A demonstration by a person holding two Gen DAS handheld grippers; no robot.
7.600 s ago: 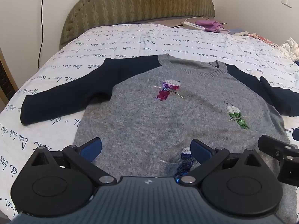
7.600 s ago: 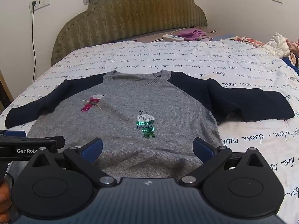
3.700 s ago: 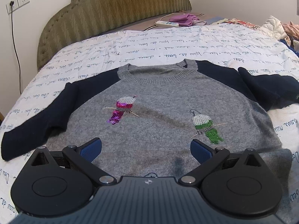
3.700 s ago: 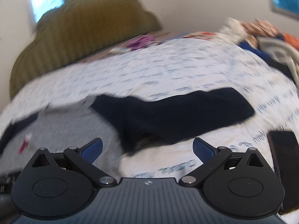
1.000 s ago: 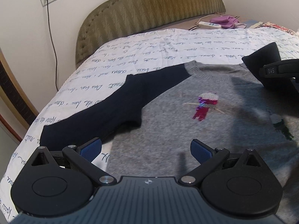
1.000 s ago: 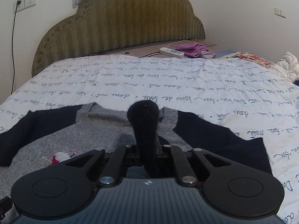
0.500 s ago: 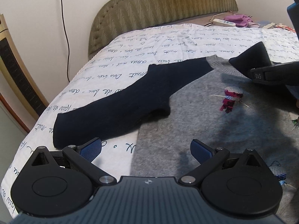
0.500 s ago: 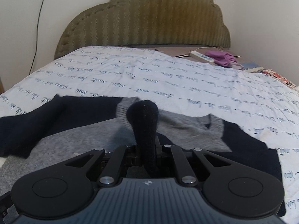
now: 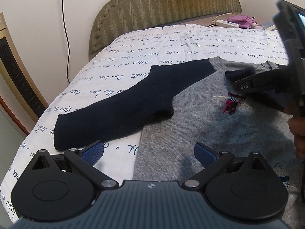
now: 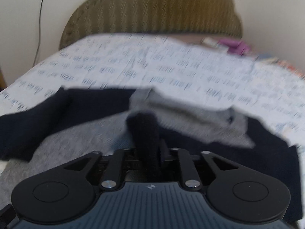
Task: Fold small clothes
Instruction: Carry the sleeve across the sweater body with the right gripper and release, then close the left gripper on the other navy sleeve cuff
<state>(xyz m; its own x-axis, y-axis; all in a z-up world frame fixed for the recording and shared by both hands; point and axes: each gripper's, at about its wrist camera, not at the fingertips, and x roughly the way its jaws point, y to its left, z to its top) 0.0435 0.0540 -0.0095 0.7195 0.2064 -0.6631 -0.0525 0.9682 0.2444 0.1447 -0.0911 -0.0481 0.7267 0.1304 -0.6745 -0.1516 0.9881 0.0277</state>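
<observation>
Sweater (image 9: 219,129) on bed (image 9: 152,43), right fingers (image 10: 146,148) clamping sleeve (image 10: 144,129), left fingers (image 9: 91,153) spread.

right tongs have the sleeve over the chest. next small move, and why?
Probably lower and release. The right tongs are shut on the navy right sleeve, whose cuff already sits over the grey sweater body near the collar. The left sleeve lies spread on the bedsheet, and the left tongs are open just short of it.
</observation>
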